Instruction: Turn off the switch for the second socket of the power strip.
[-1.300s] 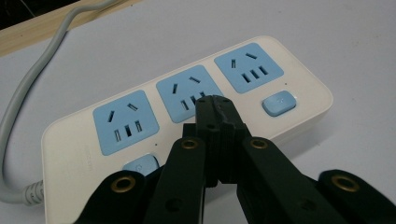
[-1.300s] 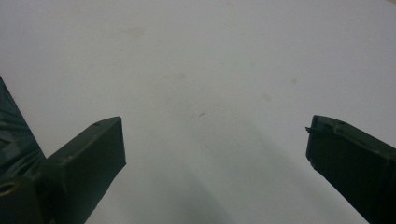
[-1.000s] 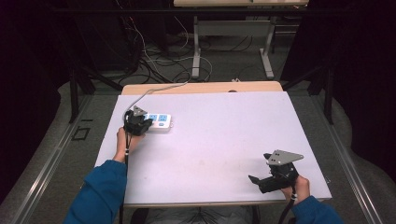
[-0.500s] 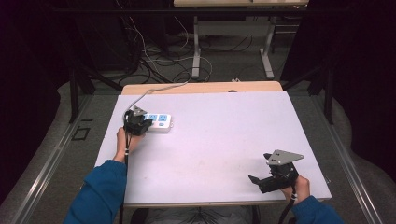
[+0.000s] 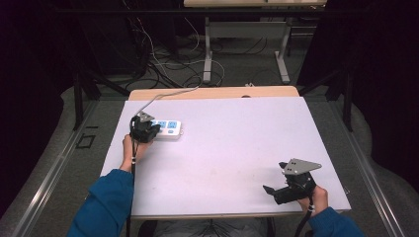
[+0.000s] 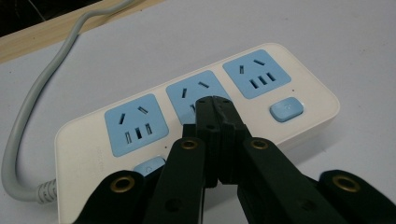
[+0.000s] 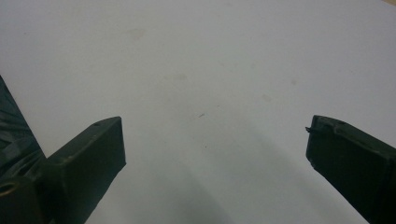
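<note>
Lying near the far left corner of the bench (image 5: 232,148), a white power strip (image 5: 168,129) with three blue sockets has its long side roughly along the far edge. Its grey cable (image 5: 163,97) leaves the left end and runs off over the far edge of the bench toward the floor. In the left gripper view, the strip shows three blue socket faces (image 6: 136,124) in a row and two small blue buttons, one (image 6: 286,108) on the near side by the right-hand socket and another partly hidden behind the gripper.

The left gripper (image 6: 215,103) has its jaws pressed together with nothing between them, and their tips sit over the middle socket of the strip; whether they touch it cannot be told. In the high view this gripper (image 5: 144,129) covers the left end of the strip, with the person's left hand (image 5: 132,148) and blue sleeve (image 5: 106,205) behind it.

The right gripper (image 5: 289,183) is well apart, near the near right corner of the bench, held low over the bare white surface. Its jaws stand wide apart in the right gripper view (image 7: 215,140), with nothing between them.
</note>
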Demonstrator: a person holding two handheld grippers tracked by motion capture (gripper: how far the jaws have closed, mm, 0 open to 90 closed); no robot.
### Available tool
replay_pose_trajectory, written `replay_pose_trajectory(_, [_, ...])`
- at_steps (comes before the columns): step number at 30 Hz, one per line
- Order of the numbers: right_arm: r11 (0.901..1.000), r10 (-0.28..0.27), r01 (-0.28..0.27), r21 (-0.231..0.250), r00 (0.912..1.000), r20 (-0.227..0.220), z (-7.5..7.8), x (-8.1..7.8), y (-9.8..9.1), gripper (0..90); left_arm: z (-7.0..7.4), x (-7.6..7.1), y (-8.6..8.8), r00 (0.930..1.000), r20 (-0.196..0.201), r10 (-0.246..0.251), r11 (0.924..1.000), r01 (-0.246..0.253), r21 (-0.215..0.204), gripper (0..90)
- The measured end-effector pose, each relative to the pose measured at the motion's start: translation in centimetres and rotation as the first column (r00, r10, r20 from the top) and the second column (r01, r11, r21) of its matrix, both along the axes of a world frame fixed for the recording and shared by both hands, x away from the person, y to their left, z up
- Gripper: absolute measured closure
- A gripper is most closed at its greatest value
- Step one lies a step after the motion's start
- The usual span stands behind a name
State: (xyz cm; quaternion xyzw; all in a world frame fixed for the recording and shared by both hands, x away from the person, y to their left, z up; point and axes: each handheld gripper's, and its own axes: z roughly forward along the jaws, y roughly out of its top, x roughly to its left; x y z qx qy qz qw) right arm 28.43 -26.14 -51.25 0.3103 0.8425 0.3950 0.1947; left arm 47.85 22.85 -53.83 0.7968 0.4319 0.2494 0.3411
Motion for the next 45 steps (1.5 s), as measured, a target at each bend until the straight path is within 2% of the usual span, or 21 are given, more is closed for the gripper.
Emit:
replay_pose_trajectory(1, [1.0000,-0.004,0.004,0.000,1.0000,0.002,0.0,0.0,0.0,4.0,0.1,-0.1,0.0,1.0000,-0.009,0.000,1.0000,0.000,-0.007,90.0])
replay_pose_trajectory(6, [0.9999,-0.010,0.010,0.000,0.9999,0.002,0.0,0.0,0.1,4.0,0.3,-0.1,0.0,0.9999,0.013,0.004,0.9999,-0.004,-0.012,84.3])
replay_pose_trajectory(7, [1.0000,-0.008,0.008,0.001,1.0000,0.000,0.0,0.0,0.1,4.0,0.3,-0.1,-0.1,0.9999,0.010,0.005,0.9999,-0.005,-0.016,83.4])
replay_pose_trajectory(8, [1.0000,-0.004,0.004,-0.003,1.0000,0.004,0.0,0.0,0.0,4.0,0.4,-0.1,0.0,0.9999,-0.015,-0.005,0.9999,0.004,-0.014,82.3])
replay_pose_trajectory(11, [1.0000,-0.008,0.008,-0.001,1.0000,0.002,0.0,0.0,0.1,4.0,0.4,-0.2,0.0,1.0000,-0.004,0.000,0.9998,0.000,-0.018,78.2])
replay_pose_trajectory(14, [0.9998,-0.017,0.017,-0.006,0.9999,0.003,0.0,0.0,0.1,4.1,0.7,-0.3,0.1,0.9999,-0.015,-0.004,0.9997,0.004,-0.023,74.0])
replay_pose_trajectory(15, [0.9999,0.002,-0.002,-0.011,0.9999,-0.015,0.1,0.0,0.0,4.0,0.7,-0.4,0.2,0.9999,-0.016,-0.004,0.9998,0.004,-0.018,71.8])
replay_pose_trajectory(16, [1.0000,-0.001,0.001,-0.001,1.0000,-0.006,0.1,0.0,0.1,4.0,0.8,-0.4,0.2,1.0000,-0.010,-0.002,0.9998,0.002,-0.018,69.3])
replay_pose_trajectory(18, [1.0000,0.001,-0.001,-0.001,1.0000,-0.010,0.1,0.1,0.1,4.0,1.0,-0.4,0.3,0.9996,-0.029,0.003,1.0000,-0.003,-0.007,61.1])
replay_pose_trajectory(19, [1.0000,-0.002,0.002,-0.001,1.0000,-0.004,0.0,0.1,0.2,4.0,0.9,-0.5,0.3,0.9998,-0.012,0.013,0.9998,-0.014,-0.013,57.1])
replay_pose_trajectory(21, [1.0000,0.006,-0.006,-0.004,1.0000,-0.007,0.0,0.2,0.2,4.0,1.1,-0.5,0.3,0.9992,-0.037,0.015,0.9999,-0.015,-0.002,47.3])
replay_pose_trajectory(23, [1.0000,0.004,-0.004,-0.002,1.0000,-0.006,0.0,0.2,0.2,4.0,1.1,-0.5,0.1,0.9990,-0.041,0.019,0.9996,-0.020,-0.021,38.5])
replay_pose_trajectory(24, [1.0000,0.003,-0.003,-0.001,1.0000,-0.003,0.0,0.2,0.1,4.0,1.3,-0.5,0.2,0.9988,-0.047,0.017,0.9998,-0.017,-0.005,34.7])
replay_pose_trajectory(26, [1.0000,0.003,-0.003,-0.002,1.0000,-0.004,0.0,0.2,0.1,4.0,1.4,-0.6,0.1,0.9984,-0.056,0.013,0.9999,-0.013,-0.002,26.7])
replay_pose_trajectory(33, [1.0000,0.007,-0.007,-0.006,0.9999,-0.010,0.1,0.1,0.2,4.0,2.1,-1.4,0.1,0.9955,-0.095,0.001,0.9999,0.000,0.010,8.6])
replay_pose_trajectory(37, [1.0000,0.000,0.000,0.001,1.0000,-0.006,0.0,0.0,0.2,4.0,2.6,-2.2,0.3,0.9967,-0.081,-0.003,1.0000,0.003,0.001,1.9])
replay_pose_trajectory(38, [1.0000,0.001,-0.001,-0.005,1.0000,-0.007,0.0,0.0,0.2,4.0,2.8,-2.4,0.3,0.9964,-0.085,-0.005,0.9999,0.007,0.012,0.6])
replay_pose_trajectory(40, [1.0000,0.004,-0.004,-0.002,1.0000,-0.004,0.0,0.1,0.2,4.0,3.0,-2.8,0.2,0.9971,-0.075,-0.014,0.9997,0.016,0.017,0.4])
replay_pose_trajectory(42, [1.0000,0.001,-0.001,0.004,0.9999,-0.012,0.0,0.1,0.1,3.9,3.2,-3.2,0.1,0.9959,-0.087,-0.025,0.9993,0.027,0.024,0.3])
replay_pose_trajectory(44, [1.0000,0.006,-0.006,-0.005,0.9998,-0.019,0.1,0.2,0.1,3.8,3.2,-3.7,0.0,0.9972,-0.070,-0.026,0.9995,0.027,0.017,0.3])
replay_pose_trajectory(45, [1.0000,0.002,-0.002,0.004,1.0000,-0.007,0.0,0.2,0.1,3.7,3.2,-4.0,0.0,0.9970,-0.074,-0.026,0.9994,0.028,0.021,0.2])
